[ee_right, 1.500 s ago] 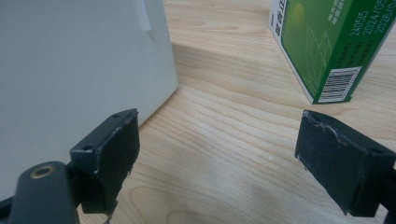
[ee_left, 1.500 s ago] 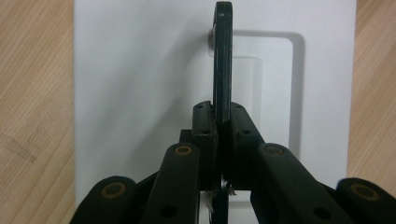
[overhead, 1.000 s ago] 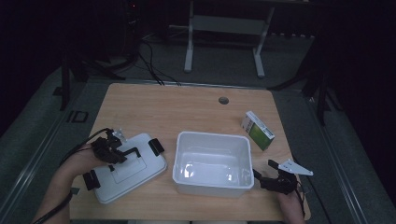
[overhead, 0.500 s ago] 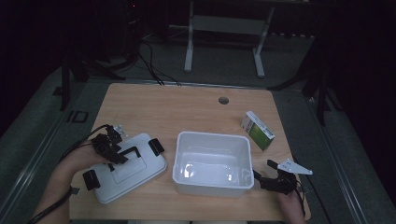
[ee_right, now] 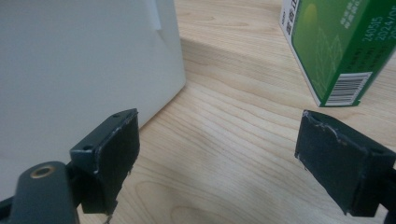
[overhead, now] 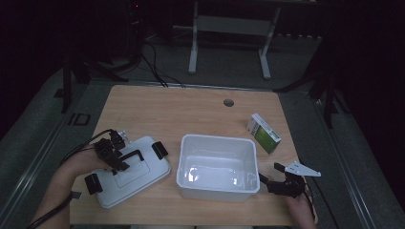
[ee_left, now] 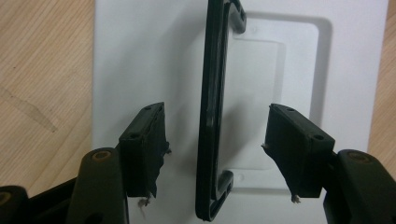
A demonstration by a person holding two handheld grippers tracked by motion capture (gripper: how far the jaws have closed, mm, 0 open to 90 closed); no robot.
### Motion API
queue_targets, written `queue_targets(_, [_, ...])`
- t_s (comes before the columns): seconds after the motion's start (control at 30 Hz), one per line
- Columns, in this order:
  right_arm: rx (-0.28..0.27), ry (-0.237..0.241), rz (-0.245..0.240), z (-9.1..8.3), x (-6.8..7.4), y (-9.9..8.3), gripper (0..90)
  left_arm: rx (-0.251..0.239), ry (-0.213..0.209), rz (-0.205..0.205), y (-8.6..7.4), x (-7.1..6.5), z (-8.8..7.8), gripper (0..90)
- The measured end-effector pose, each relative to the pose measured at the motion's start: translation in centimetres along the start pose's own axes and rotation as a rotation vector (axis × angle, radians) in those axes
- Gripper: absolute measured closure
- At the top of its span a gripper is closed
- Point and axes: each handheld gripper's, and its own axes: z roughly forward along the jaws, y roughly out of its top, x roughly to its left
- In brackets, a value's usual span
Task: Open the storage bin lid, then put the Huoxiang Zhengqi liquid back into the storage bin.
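A light wooden table [overhead: 191, 114] with a small round cable hole near its far edge carries everything here. Largest on it is an open white rectangular plastic tub [overhead: 217, 165], standing upright near the front edge, roughly in the middle. Just to its left, apart from it, lies the tub's white plastic lid [overhead: 129, 171], flat on the wood and turned at an angle, with a black clip at each end and a black carrying handle [ee_left: 212, 112] raised across its recessed centre. To the right of the tub and farther back, a small green and white cardboard box [overhead: 263, 133] lies on the table, well apart from the lid. The left gripper [overhead: 111, 153] hangs over the lid's handle; its jaws have just been opening and now stand about half apart, one on either side of the black handle, with clear gaps between the pads and the bar, so nothing is gripped. The right gripper [overhead: 282, 183] sits low at the tub's front right corner, its jaws spread wide over bare wood, empty, with the tub wall beside one jaw and the green box beyond the other.
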Motion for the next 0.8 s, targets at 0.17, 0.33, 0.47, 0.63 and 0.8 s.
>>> queue_targets(0.17, [0.011, 0.009, 0.014, -0.7, -0.4, 0.4, 12.6, -0.009, 0.002, 0.001, 0.1, -0.2, -0.3, 38.8])
queue_targets(0.33, [0.046, -0.015, 0.039, -1.2, -1.0, 0.6, 10.8, -0.002, 0.001, 0.004, 0.0, -0.2, -0.4, 38.8])
queue_targets(0.47, [0.062, -0.054, 0.054, -1.9, -1.7, 1.0, 10.9, 0.000, -0.004, 0.002, 0.0, -0.3, -0.4, 38.8])
queue_targets(0.63, [0.095, -0.061, 0.030, -2.6, -2.3, 1.8, 20.3, -0.004, -0.010, 0.003, -0.1, -0.3, -0.5, 38.7])
queue_targets(0.8, [0.118, -0.075, 0.024, -2.9, -3.0, 2.8, 18.9, 0.003, -0.011, 0.005, -0.2, -0.3, -0.6, 38.6])
